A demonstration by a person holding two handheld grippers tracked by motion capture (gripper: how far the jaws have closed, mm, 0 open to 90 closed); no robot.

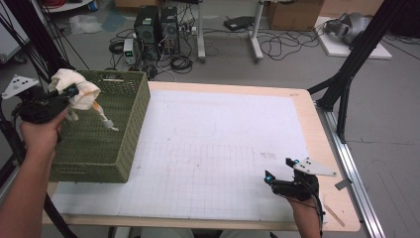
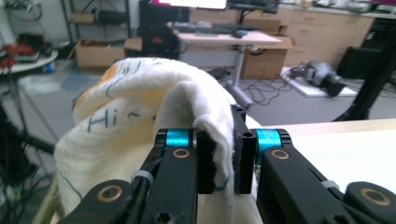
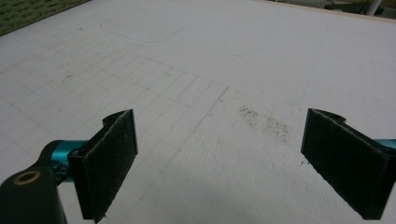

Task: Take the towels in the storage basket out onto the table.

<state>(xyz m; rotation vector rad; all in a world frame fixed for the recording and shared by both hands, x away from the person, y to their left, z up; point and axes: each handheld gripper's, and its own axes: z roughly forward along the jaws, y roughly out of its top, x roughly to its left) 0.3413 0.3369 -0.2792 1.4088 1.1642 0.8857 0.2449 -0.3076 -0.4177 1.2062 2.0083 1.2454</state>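
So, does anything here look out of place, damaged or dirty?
Only a small thing: a patch of dark specks soils the white mat, ahead of the open right gripper. The cloth pinched in the left gripper above the green basket seems intact.

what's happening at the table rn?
A person works with a tool in each hand. The left tool is clamped on a bunched white cloth with blue writing and orange patches, held in the air over the green woven basket at the table's left edge. The right tool sits open and empty, low over the white gridded mat.
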